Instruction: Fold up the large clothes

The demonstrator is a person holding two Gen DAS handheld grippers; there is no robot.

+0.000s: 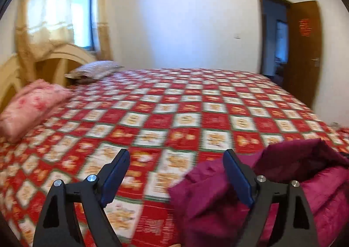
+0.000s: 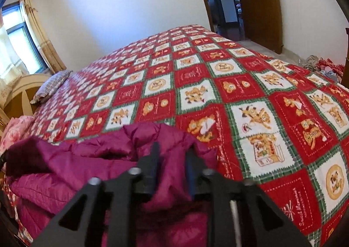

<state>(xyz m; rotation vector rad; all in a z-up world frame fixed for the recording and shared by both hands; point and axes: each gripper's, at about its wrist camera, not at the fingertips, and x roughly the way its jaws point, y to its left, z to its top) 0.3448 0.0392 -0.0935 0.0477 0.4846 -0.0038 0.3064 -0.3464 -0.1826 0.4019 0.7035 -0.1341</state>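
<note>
Only in the right wrist view is the magenta quilted jacket point(image 2: 91, 166) seen pinched: a fold of it is clamped between the narrowly set jaws of the right gripper point(image 2: 172, 159). Bunched and puffy, it is heaped at the near edge of the bed point(image 2: 218, 77), at 7 o'clock in that view. From the left wrist, the left gripper point(image 1: 176, 172) is shown with jaws spread wide and empty over the red patchwork quilt point(image 1: 152, 116), the jacket at 4 o'clock, a pink pillow point(image 1: 30, 105) at 9 o'clock.
</note>
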